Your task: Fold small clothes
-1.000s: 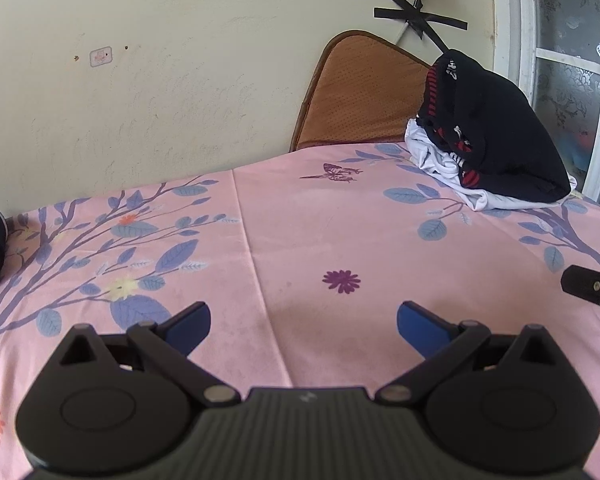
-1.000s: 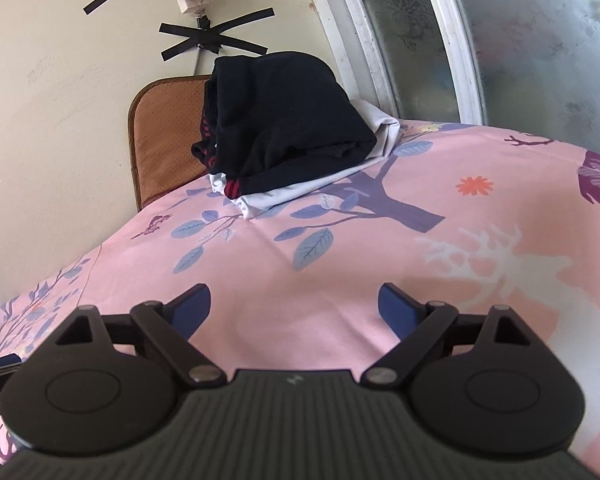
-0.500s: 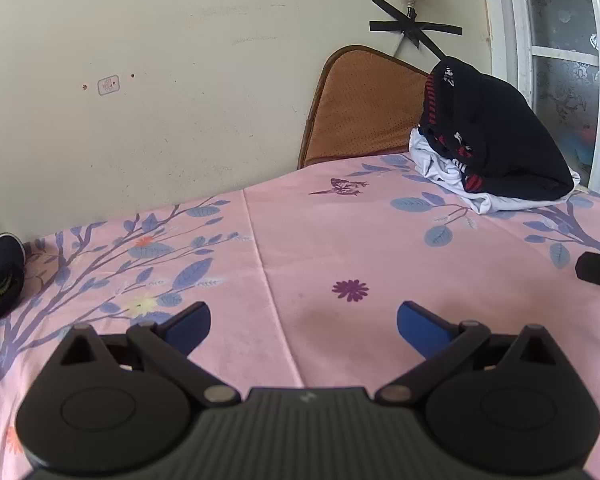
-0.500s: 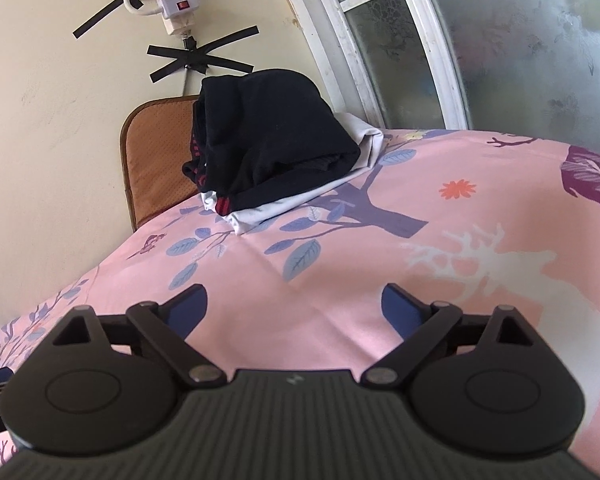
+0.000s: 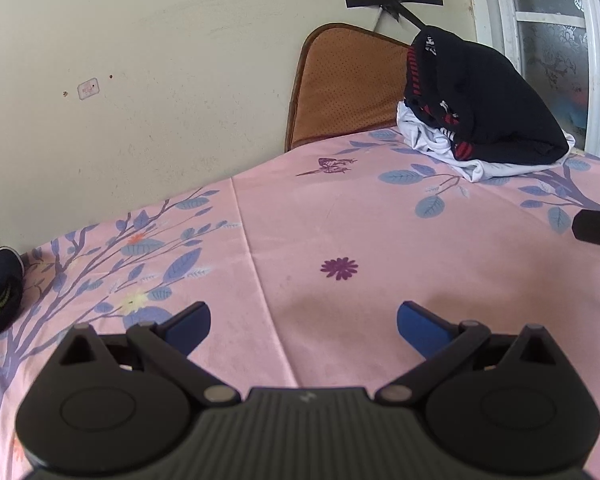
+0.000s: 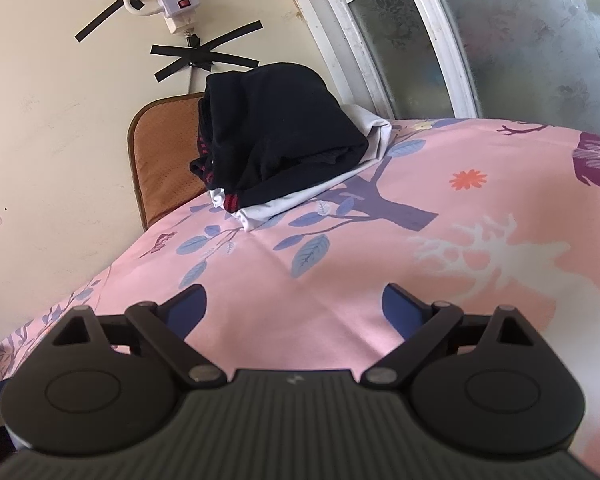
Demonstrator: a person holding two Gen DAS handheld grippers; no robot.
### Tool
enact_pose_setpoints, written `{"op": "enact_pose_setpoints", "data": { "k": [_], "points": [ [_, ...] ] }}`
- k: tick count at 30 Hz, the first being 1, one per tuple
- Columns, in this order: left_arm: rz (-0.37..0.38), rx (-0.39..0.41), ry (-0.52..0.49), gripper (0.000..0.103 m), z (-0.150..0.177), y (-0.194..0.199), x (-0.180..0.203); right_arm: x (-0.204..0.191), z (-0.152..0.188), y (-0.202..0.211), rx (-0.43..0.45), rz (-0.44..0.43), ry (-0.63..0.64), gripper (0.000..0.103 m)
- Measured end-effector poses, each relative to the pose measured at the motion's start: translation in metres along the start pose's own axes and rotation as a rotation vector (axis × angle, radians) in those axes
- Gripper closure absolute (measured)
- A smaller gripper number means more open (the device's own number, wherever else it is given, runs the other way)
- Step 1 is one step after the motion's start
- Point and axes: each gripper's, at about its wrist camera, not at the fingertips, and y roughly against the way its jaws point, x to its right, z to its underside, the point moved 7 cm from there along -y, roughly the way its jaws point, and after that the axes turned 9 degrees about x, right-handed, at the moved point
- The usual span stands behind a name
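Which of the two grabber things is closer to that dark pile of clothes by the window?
Right, probably. The right gripper faces the clothes pile across a shorter stretch of sheet; the left gripper sits farther back, pile off to its right. Both jaws open, empty.

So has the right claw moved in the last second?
Yes. The right claw, open and empty, has tilted or pulled back: the clothes pile sits lower in its view and the power strip has come fully into view.
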Motion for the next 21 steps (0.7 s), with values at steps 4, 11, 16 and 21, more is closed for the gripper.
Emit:
{"op": "enact_pose_setpoints", "data": {
  "k": [4, 11, 16, 21],
  "points": [
    [-0.004, -0.019, 0.007, 0.000, 0.002, -0.002, -0.001, 0.002, 0.000, 0.001, -0.001, -0.006, -0.019, 0.006],
    [0.011, -0.025, 0.004, 0.000, 0.002, -0.002, 0.001, 0.004, 0.000, 0.000, -0.009, -0.017, -0.046, 0.004],
    [0.069, -0.104, 0.093, 0.000, 0.008, -0.013, -0.006, 0.001, 0.001, 0.000, -0.018, -0.017, -0.022, 0.001],
    [0.078, -0.122, 0.138, 0.000, 0.011, -0.015, -0.010, 0.000, 0.001, -0.001, -0.021, -0.016, -0.011, 0.001]
  ]
}}
